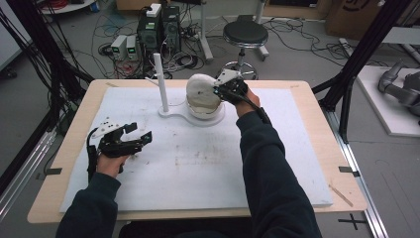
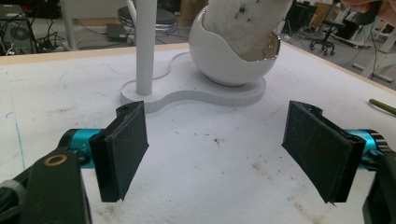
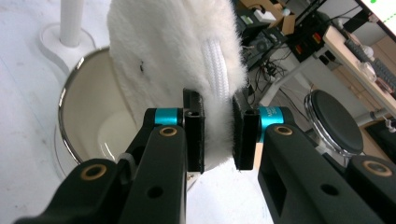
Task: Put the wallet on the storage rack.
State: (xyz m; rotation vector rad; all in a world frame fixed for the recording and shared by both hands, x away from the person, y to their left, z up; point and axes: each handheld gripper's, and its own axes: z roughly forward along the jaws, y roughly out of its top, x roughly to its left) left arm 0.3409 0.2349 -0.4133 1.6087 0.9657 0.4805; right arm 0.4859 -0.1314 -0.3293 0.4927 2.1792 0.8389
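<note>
Fluffy white cloth [image 3: 173, 70], pinched at its edge beside a white cord [image 3: 215, 70] between the fingers [image 3: 195, 133] of the right gripper [image 3: 218, 135], half above and half inside the white bowl [image 2: 219, 58]. Probably being lowered into that bowl, so best to keep the grasp firm and go down slowly over the middle of the opening, not over the metallic rim [image 3: 65, 116] just left of the fingers. Better to push the hanging bulk in first and release only when most of the fluff sits below the rim; otherwise may spill out over the side. Also good to stay away from the white post [image 1: 161, 84] on the same base [image 2: 196, 93].

Right forearm stretched far across the bench [image 1: 198, 158], wrist bent, fingers clenched on the cloth from the side. Left gripper [image 1: 132, 138] resting low on the near left of the bench, fingers [image 2: 122, 151] released and wide apart, nothing between them, pointing towards the bowl, well apart from it.
</note>
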